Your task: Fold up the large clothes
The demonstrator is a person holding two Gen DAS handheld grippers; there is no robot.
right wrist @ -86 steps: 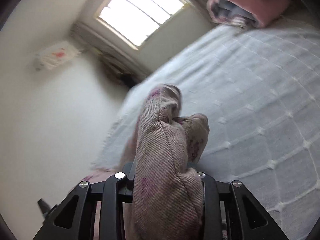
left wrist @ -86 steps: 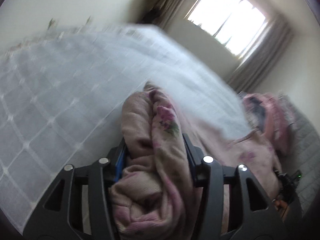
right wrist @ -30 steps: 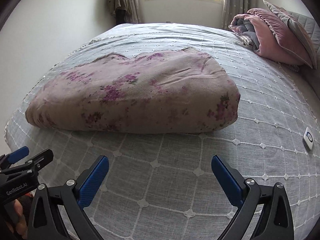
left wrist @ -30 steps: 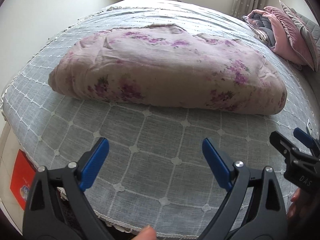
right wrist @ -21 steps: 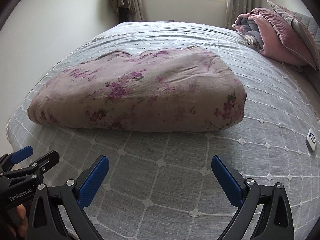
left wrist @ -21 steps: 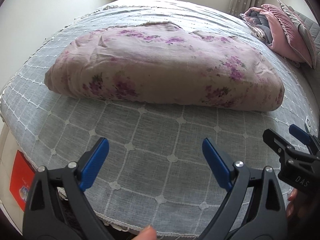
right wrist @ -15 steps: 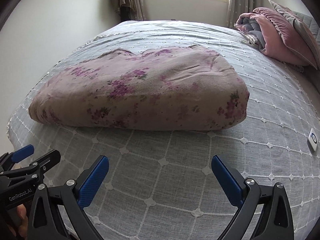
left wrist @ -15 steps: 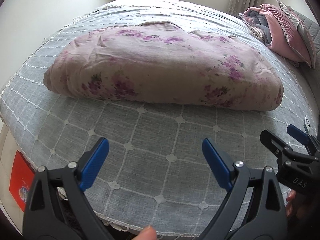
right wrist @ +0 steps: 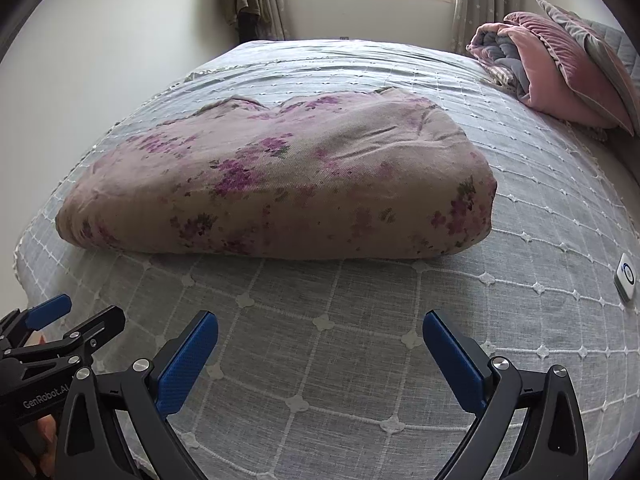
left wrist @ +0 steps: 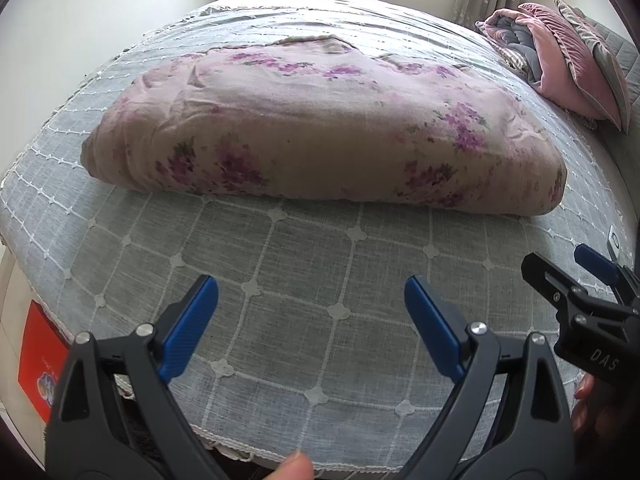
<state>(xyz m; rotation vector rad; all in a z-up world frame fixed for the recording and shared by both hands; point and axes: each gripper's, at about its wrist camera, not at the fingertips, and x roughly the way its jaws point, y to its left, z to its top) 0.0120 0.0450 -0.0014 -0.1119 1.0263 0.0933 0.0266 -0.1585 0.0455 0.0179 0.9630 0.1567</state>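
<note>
I have both tools hanging above the near edge of the grey, white-gridded bedspread (right wrist: 320, 360), jaws spread wide and holding nothing: the left gripper (left wrist: 311, 296) and the right gripper (right wrist: 320, 332) sit side by side, each visible at the margin of the other's view. The thick beige quilt with purple flower print (right wrist: 280, 184) lies straight ahead of both, folded into a long slab on the middle of the bed, well apart from the blue fingertips. Its long axis runs left to right across my line of approach, so I face one long folded side. The left end (left wrist: 100, 152) is nearer my left tool, the right end (right wrist: 476, 208) nearer my right. I judge the next fold needs one end carried over to the other. A small white remote (right wrist: 626, 282) lies off to the right, and pink pillows (right wrist: 560, 72) sit at the far right.
</note>
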